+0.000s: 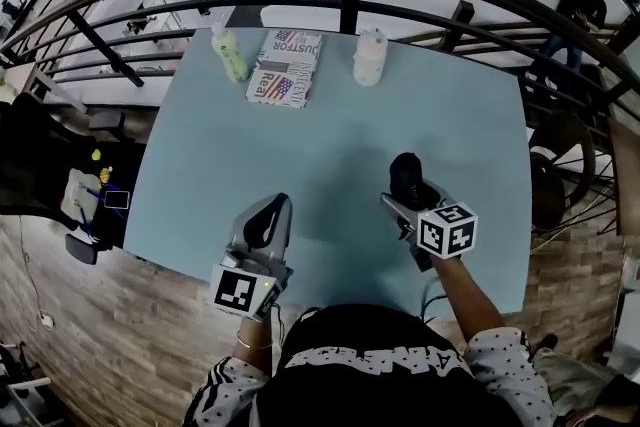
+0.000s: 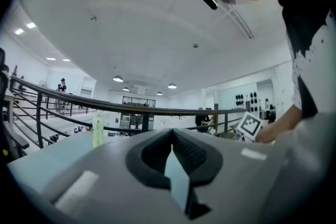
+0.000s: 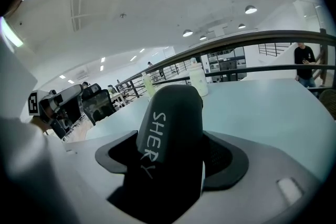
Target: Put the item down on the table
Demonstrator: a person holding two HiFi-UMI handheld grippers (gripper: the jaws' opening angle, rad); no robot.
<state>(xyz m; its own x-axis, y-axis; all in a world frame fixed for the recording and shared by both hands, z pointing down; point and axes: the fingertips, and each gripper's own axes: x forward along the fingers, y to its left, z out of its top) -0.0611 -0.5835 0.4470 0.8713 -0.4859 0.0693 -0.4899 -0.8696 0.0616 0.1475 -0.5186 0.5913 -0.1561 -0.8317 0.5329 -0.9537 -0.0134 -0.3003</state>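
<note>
At the far left of the table's (image 1: 340, 135) back edge stands a green bottle (image 1: 229, 53), upright. Just to its right lies a flat printed packet (image 1: 285, 67) with a flag design, and further right, apart from the packet, stands a white bottle (image 1: 369, 57), also upright. A dark railing (image 1: 350, 5) curves behind all three.

Nearer the person, the left gripper (image 1: 270, 213) sits over the table's near edge. Its own view shows the left gripper (image 2: 171, 136) with its jaws drawn together, the tips meeting. Only a thin wedge of table surface shows below them, and nothing is held.

To the right, well apart from it, the right gripper (image 1: 405, 180) is over the table's near right part. Its jaws are clamped on a black item (image 1: 404, 169), which juts beyond the tips. In the right gripper view the black item (image 3: 170, 123) is rounded, fills the space between the pads and bears white hand lettering reading "SHERY". Whether it touches the table cannot be determined.
</note>
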